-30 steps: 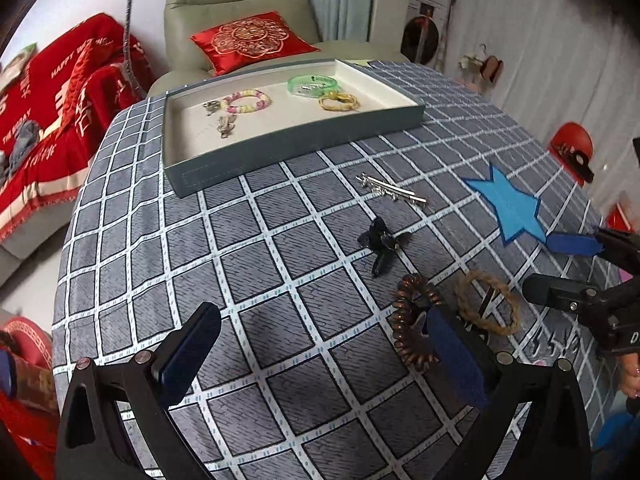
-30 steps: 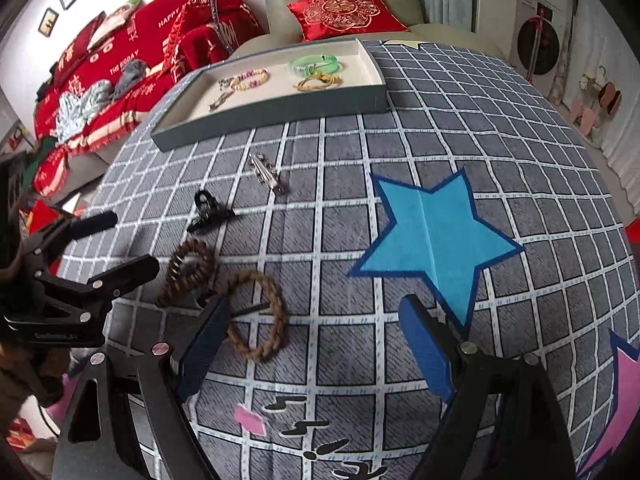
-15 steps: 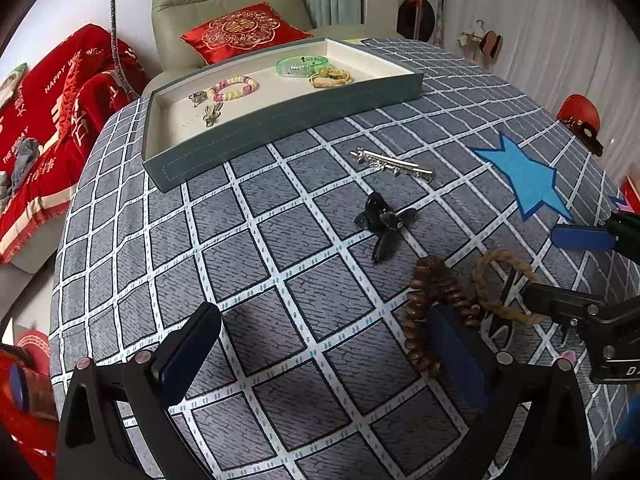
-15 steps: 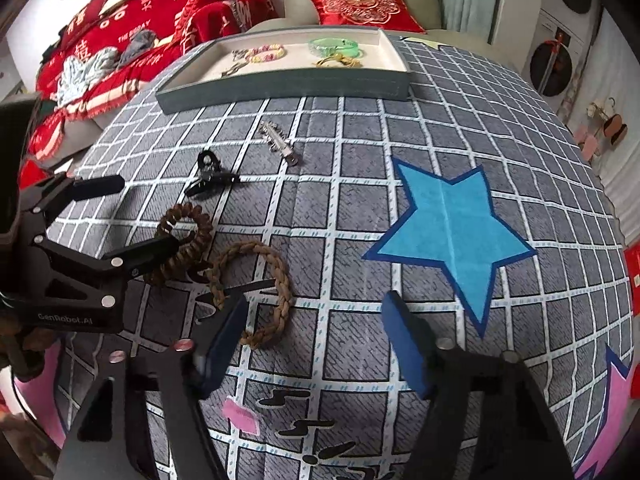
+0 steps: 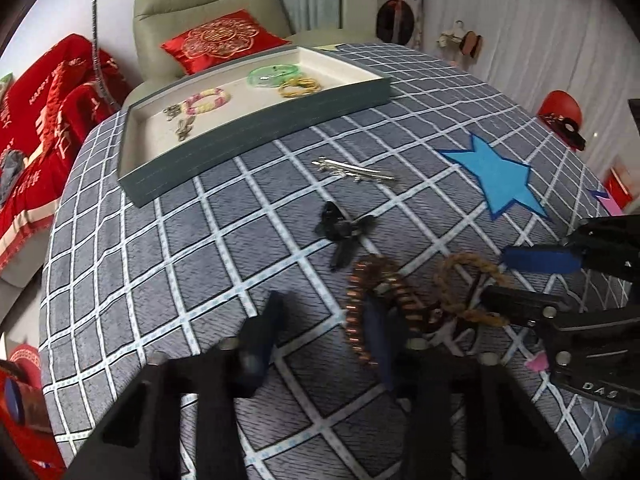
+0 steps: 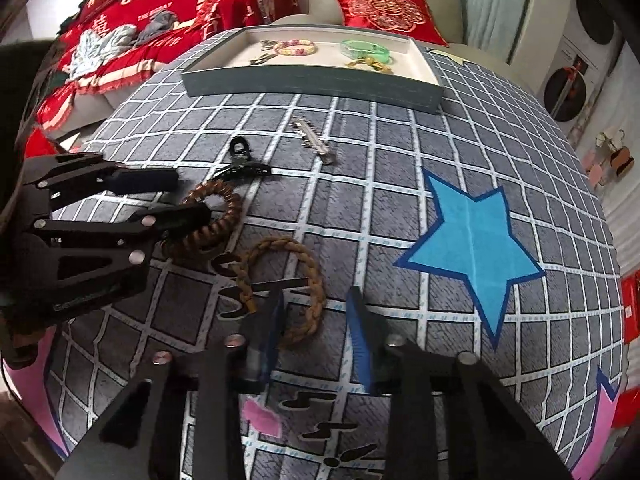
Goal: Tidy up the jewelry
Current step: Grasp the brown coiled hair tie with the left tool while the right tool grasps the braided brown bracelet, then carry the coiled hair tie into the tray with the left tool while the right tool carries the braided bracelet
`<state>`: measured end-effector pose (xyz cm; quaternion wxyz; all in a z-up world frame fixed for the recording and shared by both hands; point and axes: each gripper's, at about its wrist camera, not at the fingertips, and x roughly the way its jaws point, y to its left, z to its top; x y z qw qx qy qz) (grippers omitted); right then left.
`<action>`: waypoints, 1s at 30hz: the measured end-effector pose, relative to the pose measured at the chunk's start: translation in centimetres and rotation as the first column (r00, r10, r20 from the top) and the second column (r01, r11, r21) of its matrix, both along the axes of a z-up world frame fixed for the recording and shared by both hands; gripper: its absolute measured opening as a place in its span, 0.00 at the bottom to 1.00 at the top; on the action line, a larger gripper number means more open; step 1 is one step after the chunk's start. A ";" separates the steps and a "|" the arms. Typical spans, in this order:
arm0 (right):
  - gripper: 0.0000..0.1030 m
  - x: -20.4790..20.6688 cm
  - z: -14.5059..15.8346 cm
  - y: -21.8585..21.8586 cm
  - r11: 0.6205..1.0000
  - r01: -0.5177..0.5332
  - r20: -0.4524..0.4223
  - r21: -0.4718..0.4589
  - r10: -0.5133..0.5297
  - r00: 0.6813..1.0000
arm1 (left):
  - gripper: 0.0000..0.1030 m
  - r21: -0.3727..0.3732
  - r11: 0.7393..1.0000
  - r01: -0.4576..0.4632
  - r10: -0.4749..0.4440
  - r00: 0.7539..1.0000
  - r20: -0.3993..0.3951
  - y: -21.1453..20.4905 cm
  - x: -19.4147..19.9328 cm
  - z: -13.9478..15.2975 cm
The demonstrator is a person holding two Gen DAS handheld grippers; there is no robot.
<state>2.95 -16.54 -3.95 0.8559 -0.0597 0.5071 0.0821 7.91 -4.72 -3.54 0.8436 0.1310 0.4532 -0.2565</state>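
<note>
1. Closing over the dark beaded bracelet (image 5: 362, 312), the left gripper (image 5: 324, 320) has one finger inside the ring and one outside; its pads do not yet pinch the near side.
2. The right gripper (image 6: 316, 320) is closing too, narrow now, around the near edge of the braided tan bracelet (image 6: 308, 276).
3. Both bracelets lie on the checked tablecloth (image 5: 160, 240), just beside each other.
4. A black hair clip (image 5: 344, 232) and a silver clip (image 5: 352, 170) lie nearer the tray (image 5: 256, 132).

even, soft indoor light, faint shadows; strong fisheye bending and dark corners; nearest tool fingers motion-blurred.
</note>
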 end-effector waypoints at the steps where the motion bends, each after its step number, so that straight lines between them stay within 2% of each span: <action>1: 0.15 -0.1 0.0 0.3 1.000 -0.007 0.000 -0.003 0.007 1.000 | 0.43 0.001 1.000 0.005 -0.005 1.000 0.000 -0.1 -0.1 0.0; 3: 0.09 -0.2 0.0 0.6 1.000 -0.014 0.004 -0.010 0.014 1.000 | 0.26 -0.003 1.000 0.018 -0.018 1.000 -0.003 -0.3 -0.2 0.1; 6: 0.07 -0.3 0.0 0.6 1.000 -0.005 0.009 -0.002 0.005 1.000 | 0.26 -0.012 1.000 0.011 -0.011 1.000 -0.007 -0.1 -0.3 0.2; 17: 0.07 -0.3 2.2 -2.8 0.988 0.092 0.036 0.126 -0.097 0.995 | 0.26 -0.123 0.991 -0.059 0.058 0.998 -0.015 2.0 -0.6 2.0; 30: 0.07 1.6 5.7 -4.7 0.966 0.125 0.088 0.227 -0.148 0.985 | 0.26 -0.203 0.970 -0.133 0.134 0.991 -0.008 4.4 0.7 4.5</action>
